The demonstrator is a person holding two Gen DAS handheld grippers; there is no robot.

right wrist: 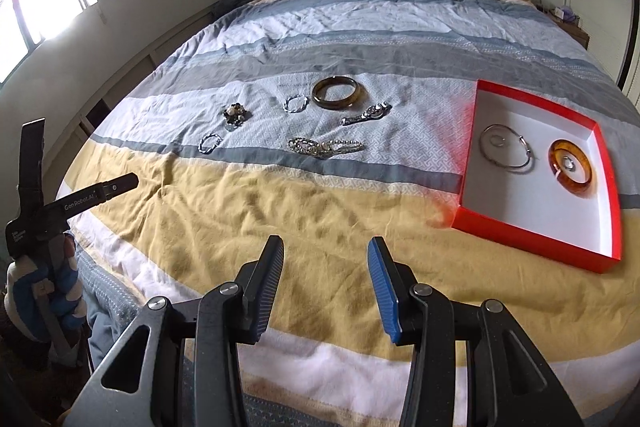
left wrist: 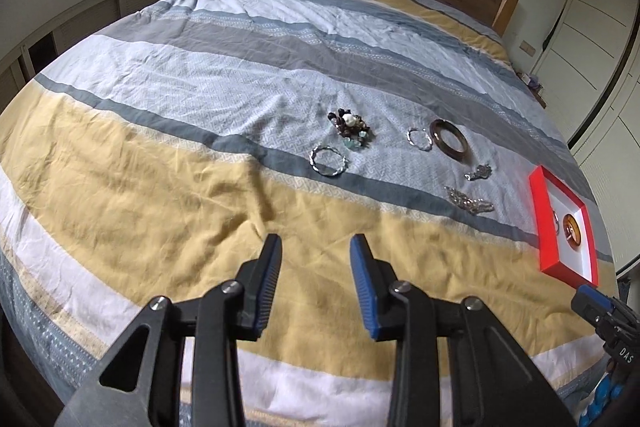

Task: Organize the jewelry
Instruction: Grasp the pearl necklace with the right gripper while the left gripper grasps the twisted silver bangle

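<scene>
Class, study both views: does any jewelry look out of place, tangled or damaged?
Nothing looks damaged. Six pieces lie loose on the bedspread, outside the red box; the pearl strands lie bunched in a heap.

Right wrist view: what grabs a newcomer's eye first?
The shallow red cardboard tray with white lining at the right of the striped bed cover, holding a glossy amber bangle and a thin silver hoop. Left of it, loose on the bed, a dark brown bangle, a pearly bead strand and a dark bead cluster.
</scene>
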